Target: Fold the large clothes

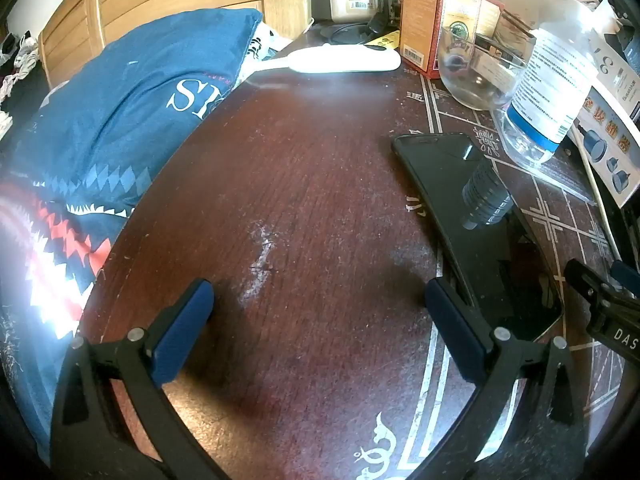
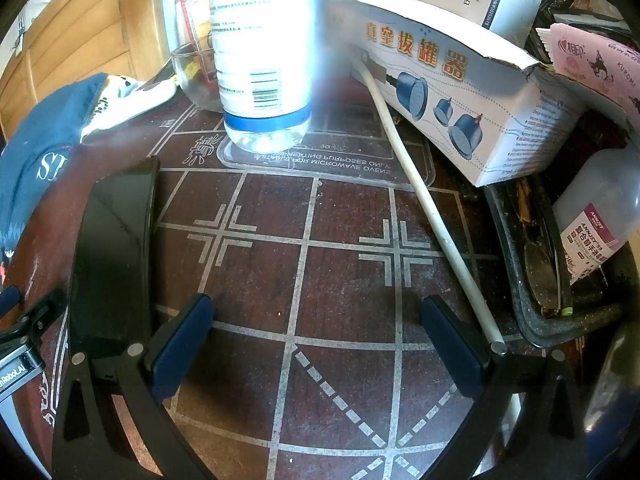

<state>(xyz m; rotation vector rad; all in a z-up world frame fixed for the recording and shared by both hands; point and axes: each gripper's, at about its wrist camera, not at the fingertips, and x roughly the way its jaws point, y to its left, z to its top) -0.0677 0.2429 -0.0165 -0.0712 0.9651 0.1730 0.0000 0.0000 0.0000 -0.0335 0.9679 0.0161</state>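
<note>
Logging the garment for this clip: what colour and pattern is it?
Navy garment with white lettering and red-and-white zigzag teeth; clearest in the left wrist view.

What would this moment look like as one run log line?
left gripper: open, empty | right gripper: open, empty | blue garment: untouched, off table's left edge | phone: on table

We see the garment [image 1: 108, 128] draped over the table's [image 1: 304, 200] left edge, the phone [image 1: 464, 216] lying to its right, the bottle [image 1: 556, 72] standing behind the phone.
</note>
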